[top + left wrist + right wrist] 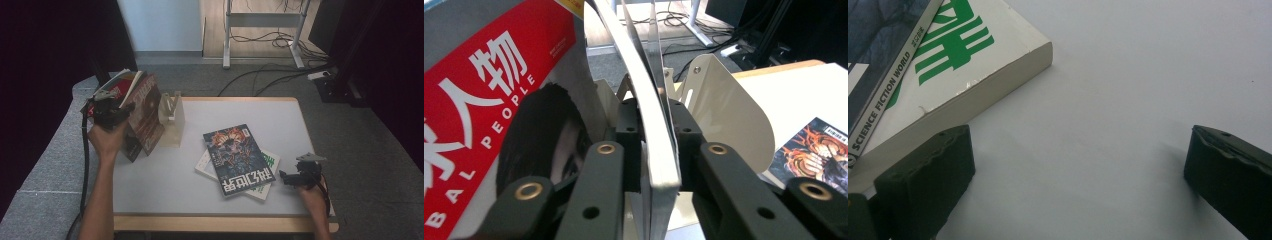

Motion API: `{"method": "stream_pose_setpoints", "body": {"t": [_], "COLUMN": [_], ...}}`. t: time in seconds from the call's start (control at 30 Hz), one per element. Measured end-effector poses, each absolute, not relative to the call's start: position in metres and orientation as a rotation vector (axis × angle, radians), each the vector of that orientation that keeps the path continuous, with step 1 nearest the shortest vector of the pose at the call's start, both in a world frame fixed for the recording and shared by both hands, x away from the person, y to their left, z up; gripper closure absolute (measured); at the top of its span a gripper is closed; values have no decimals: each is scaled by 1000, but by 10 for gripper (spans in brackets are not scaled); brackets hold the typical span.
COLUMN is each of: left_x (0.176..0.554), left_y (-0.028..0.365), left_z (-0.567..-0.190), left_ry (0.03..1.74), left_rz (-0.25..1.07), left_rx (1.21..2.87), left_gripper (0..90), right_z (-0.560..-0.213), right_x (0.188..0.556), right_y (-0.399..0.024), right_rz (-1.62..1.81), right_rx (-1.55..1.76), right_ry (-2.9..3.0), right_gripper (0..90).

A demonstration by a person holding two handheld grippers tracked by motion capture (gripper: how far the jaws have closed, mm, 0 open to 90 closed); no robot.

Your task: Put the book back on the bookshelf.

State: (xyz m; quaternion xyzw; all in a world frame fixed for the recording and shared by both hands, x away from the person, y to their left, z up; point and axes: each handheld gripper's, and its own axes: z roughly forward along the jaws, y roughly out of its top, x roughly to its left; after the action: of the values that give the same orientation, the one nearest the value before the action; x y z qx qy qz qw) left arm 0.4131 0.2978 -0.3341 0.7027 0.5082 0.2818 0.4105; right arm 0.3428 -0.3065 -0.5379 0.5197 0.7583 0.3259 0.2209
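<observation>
My left gripper (111, 114) stands at the table's left edge, shut on the lower edge of an upright magazine (148, 112) with a dark red cover. In the left gripper view the pads sit against both sides of that magazine (663, 165), and the gripper (656, 117) points toward a cream metal bookend (729, 110). A red-covered magazine (484, 115) leans just to its left. My right gripper (286, 178) rests open near the front right, its jaws (1078, 165) wide apart over bare table beside a white book (973, 60).
A dark science-fiction magazine (237, 157) lies on the white book with green characters (269, 164) in the middle of the grey table (240, 110). The bookend (172, 115) stands at the back left. Cables and desk legs lie on the floor beyond.
</observation>
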Motion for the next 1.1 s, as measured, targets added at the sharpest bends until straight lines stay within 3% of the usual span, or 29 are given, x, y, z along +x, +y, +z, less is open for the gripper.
{"method": "stream_pose_setpoints", "body": {"t": [0.7,1.1], "left_x": [382,368], "left_y": [305,304], "left_z": [-326,-332], "left_ry": [1182,1114], "left_rz": [690,618], "left_rx": [1793,1819], "left_gripper": [476,212], "right_z": [-538,-538], "right_x": [343,343], "right_y": [-306,-306], "right_rz": [903,902], "right_rx": [1437,1436], "right_ry": [2095,2095], "right_gripper": [0,0]}}
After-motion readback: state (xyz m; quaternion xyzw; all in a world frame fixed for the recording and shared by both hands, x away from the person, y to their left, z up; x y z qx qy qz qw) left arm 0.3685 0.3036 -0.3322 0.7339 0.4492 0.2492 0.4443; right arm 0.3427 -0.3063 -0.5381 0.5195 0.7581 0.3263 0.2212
